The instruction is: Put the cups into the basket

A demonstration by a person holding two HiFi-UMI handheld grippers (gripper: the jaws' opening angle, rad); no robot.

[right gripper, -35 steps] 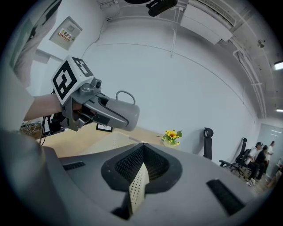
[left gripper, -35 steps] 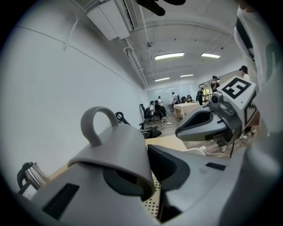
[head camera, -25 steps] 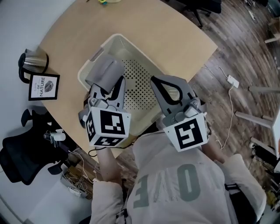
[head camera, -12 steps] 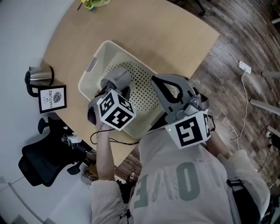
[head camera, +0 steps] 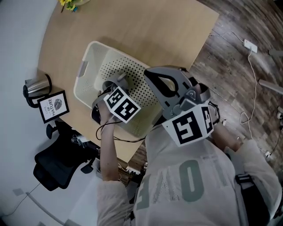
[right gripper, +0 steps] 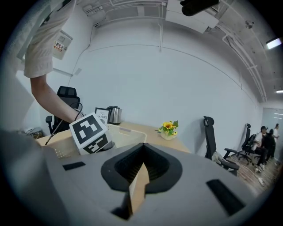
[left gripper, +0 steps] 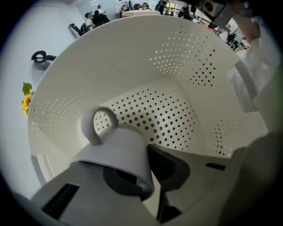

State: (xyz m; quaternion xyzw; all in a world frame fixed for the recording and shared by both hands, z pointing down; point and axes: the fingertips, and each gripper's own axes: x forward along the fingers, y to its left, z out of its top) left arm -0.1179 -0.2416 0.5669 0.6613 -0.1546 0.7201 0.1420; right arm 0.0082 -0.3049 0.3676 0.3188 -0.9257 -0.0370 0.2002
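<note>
Now the left gripper (left gripper: 142, 168) clamps the grey cup (left gripper: 118, 150) low inside the basket (head camera: 90, 59) on the pale wooden table (head camera: 146, 26). The right gripper (right gripper: 140, 167) is pinched together and empty, with dark plank floor (head camera: 230, 57) to the right.

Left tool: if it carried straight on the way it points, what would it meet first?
Probably the dotted floor of the basket, with the cup held in the left tool touching first; depth unclear.

The wooden table (head camera: 154, 31) holds a white basket (head camera: 116, 51) near its front edge. A shiny kettle (head camera: 35, 86) and a framed picture (head camera: 54, 106) sit side by side at its left edge. Yellow flowers (head camera: 68, 3) stand at the far edge.
</note>
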